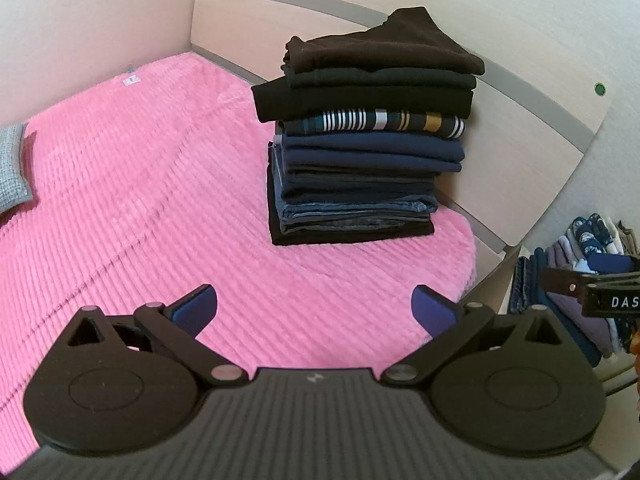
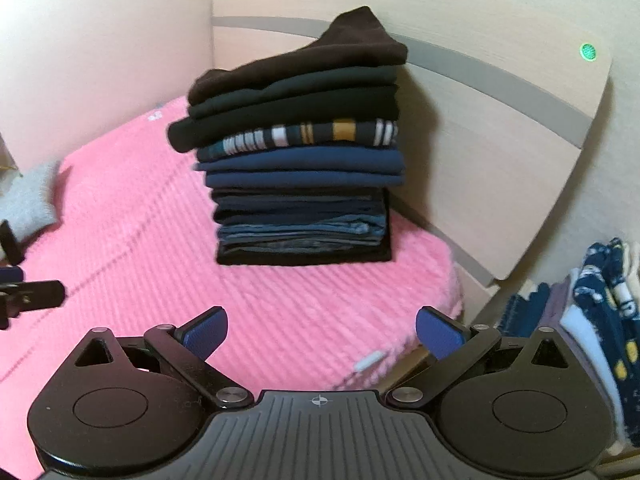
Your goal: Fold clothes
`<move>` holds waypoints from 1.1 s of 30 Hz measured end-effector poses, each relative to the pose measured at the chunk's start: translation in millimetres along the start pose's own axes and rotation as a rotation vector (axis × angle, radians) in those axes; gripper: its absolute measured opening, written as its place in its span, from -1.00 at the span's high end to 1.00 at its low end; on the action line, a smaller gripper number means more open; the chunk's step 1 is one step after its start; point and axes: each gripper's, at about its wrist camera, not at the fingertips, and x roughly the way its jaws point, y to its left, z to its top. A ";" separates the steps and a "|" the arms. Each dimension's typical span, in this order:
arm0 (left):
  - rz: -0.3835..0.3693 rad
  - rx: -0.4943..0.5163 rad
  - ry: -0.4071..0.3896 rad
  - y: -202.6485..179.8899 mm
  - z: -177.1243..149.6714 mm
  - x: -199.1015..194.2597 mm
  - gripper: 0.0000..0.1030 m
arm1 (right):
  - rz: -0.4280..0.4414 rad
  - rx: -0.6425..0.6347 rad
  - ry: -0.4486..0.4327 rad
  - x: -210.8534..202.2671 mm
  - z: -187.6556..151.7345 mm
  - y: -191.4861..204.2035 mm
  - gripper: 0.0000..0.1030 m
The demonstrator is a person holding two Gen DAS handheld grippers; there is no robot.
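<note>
A tall stack of folded clothes (image 1: 360, 148) (image 2: 300, 176) stands on the pink ribbed bedspread (image 1: 140, 200) (image 2: 140, 220) near the headboard. Dark brown and black garments lie on top, a striped one in the middle, navy and denim ones below. My left gripper (image 1: 314, 308) hovers over the bedspread in front of the stack, open, with nothing between its blue pads. My right gripper (image 2: 322, 334) is open too and holds nothing, short of the stack by the bed's corner. The right gripper's black body (image 1: 600, 292) shows at the right edge of the left wrist view.
A pale wooden headboard (image 1: 500, 120) (image 2: 500, 140) with a grey band rises behind the stack. A grey knitted pillow (image 1: 12, 168) (image 2: 28, 200) lies at the far left of the bed. Beside the bed on the right sits a pile of unfolded clothes (image 1: 580, 272) (image 2: 592, 320).
</note>
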 end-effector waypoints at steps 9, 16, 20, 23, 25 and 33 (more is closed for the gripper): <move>0.102 0.009 -0.034 -36.6 11.7 -4.2 -0.97 | 0.049 -0.037 -0.016 1.6 35.9 -16.9 -0.99; 0.126 -0.009 -0.026 -59.0 16.5 0.7 -0.97 | 0.057 -0.054 -0.022 0.3 45.4 -36.6 -0.99; 0.141 -0.005 -0.020 -67.3 19.2 3.8 -0.97 | 0.066 -0.041 -0.014 2.3 44.7 -45.2 -0.99; 0.129 -0.012 -0.011 -72.7 17.3 6.2 -0.97 | 0.069 -0.024 -0.012 -0.4 41.5 -49.2 -0.99; 0.120 -0.010 -0.007 -76.1 15.5 8.1 -0.97 | 0.068 -0.020 -0.006 -0.4 39.1 -50.9 -0.99; 0.108 0.022 -0.024 -88.9 16.8 10.4 -0.97 | 0.051 -0.026 -0.013 -6.5 35.1 -55.2 -0.99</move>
